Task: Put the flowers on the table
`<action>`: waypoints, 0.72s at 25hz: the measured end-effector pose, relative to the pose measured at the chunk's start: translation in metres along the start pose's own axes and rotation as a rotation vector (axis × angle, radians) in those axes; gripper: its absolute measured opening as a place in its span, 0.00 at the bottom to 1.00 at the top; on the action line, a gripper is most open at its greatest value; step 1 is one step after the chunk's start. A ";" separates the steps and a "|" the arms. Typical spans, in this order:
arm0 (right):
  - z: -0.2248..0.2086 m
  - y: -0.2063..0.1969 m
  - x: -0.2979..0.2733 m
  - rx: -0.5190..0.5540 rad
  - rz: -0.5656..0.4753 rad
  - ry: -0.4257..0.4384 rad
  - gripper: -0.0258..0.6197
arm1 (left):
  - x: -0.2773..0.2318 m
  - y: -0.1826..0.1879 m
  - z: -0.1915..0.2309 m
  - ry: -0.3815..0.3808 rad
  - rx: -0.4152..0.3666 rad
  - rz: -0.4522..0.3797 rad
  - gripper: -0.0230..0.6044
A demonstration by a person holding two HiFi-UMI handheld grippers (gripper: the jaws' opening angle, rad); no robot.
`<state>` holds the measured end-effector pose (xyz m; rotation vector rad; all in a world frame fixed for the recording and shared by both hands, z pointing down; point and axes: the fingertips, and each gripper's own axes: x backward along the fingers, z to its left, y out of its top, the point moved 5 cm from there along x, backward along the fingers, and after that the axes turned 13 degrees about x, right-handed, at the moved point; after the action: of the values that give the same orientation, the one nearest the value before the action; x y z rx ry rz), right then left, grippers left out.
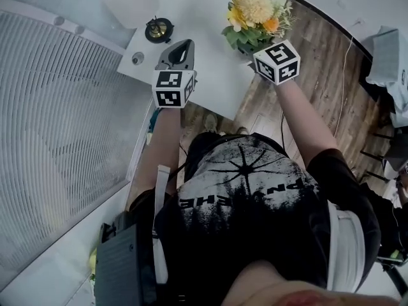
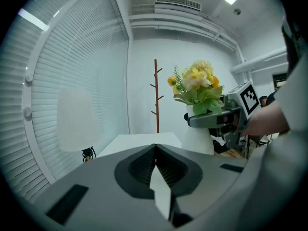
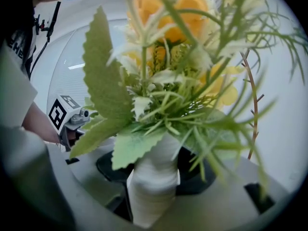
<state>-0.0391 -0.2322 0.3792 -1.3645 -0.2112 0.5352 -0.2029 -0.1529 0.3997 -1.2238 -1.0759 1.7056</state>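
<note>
Head view: the flowers, yellow and orange w/ green leaves, are seen over the near right corner of the white counter, close to its edge, w/ wood floor just beyond. The right claw is tucked under the foliage. The left claw is held over the counter's near edge, well apart from the bouquet. A lamp is set at the far left.

Left gripper view: the left claw is seen pressed together w/ nothing btwn its jaws. Beyond it to the right, a white vase carrying the flowers is clamped at the neck by the right claw. The base looks level w/ the counter; whether it is touching cannot be told. A wooden coat stand is seen at the far wall.

Right gripper view: the ribbed vase neck is pinched btwn the right claw's jaws, spread wide around it, w/ leaves filling the frame.

Risks: if the vase is let go this near the edge, it could be tipped onto the floor, esp. as the bouquet makes it top-heavy. If it is released before the base is seated, it would prob. drop or rock. The base cannot be watched past the foliage, so the landing could be misjudged.
</note>
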 end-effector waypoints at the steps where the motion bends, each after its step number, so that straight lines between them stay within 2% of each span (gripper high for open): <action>1: -0.002 -0.001 -0.002 0.003 -0.001 -0.007 0.42 | -0.003 0.000 0.002 -0.005 0.001 0.007 0.05; 8: -0.009 -0.028 -0.043 0.020 0.021 -0.057 0.42 | -0.035 -0.019 0.036 -0.075 0.019 0.070 0.05; 11: -0.004 -0.043 -0.061 0.000 0.039 -0.050 0.42 | -0.045 -0.030 0.050 -0.083 0.017 0.097 0.05; 18: -0.012 -0.072 -0.085 -0.006 0.042 -0.061 0.42 | -0.079 -0.045 0.047 -0.130 0.030 0.141 0.06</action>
<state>-0.0899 -0.2915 0.4594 -1.3621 -0.2347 0.6126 -0.2242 -0.2185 0.4750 -1.2076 -1.0565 1.9247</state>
